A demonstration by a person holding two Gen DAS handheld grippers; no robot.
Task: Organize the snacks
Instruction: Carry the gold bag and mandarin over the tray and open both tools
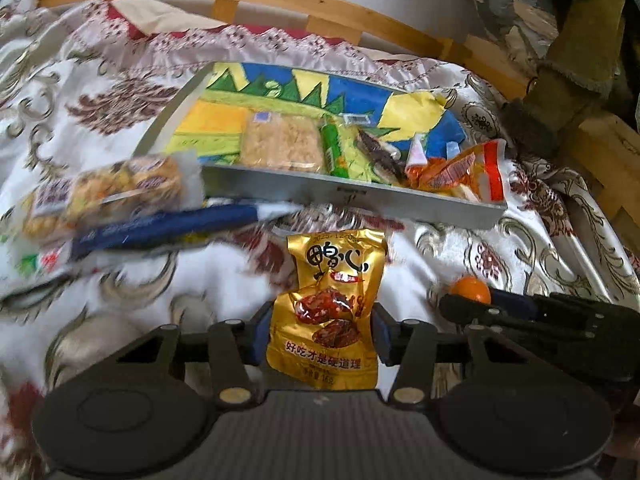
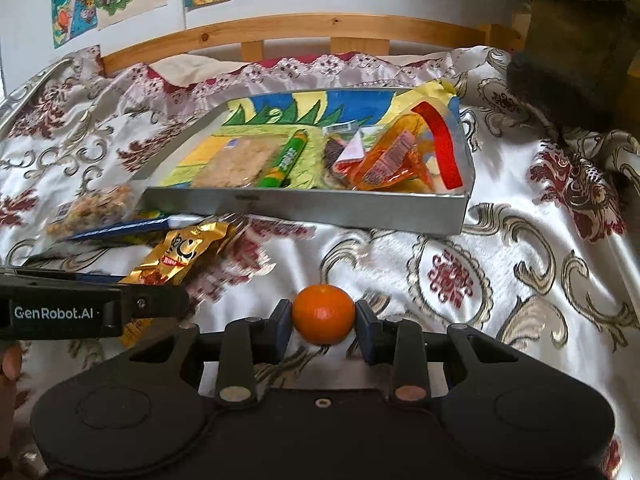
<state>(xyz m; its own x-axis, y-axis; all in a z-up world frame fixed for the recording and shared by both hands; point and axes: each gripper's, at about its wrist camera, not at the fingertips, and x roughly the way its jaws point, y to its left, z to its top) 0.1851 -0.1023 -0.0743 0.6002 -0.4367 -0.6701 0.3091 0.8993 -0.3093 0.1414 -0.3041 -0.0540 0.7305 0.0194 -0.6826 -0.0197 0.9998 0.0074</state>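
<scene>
My left gripper (image 1: 320, 336) is shut on a gold snack packet (image 1: 330, 308), held above the patterned cloth. My right gripper (image 2: 323, 326) is shut on a small orange (image 2: 323, 314); the orange also shows in the left wrist view (image 1: 470, 289). The gold packet shows at the left of the right wrist view (image 2: 176, 256). Ahead lies a grey metal tray (image 1: 360, 194) (image 2: 320, 208) with a colourful lining. It holds a pale cracker pack (image 1: 282, 144), a green stick snack (image 2: 286, 160), a dark bar (image 1: 378, 152) and orange packets (image 2: 396, 160).
A nut-bar pack (image 1: 108, 188) and a dark blue packet (image 1: 168, 226) lie on the cloth left of the tray. A wooden bed rail (image 2: 300, 30) runs behind. A brown plush object (image 2: 580, 40) stands at the far right.
</scene>
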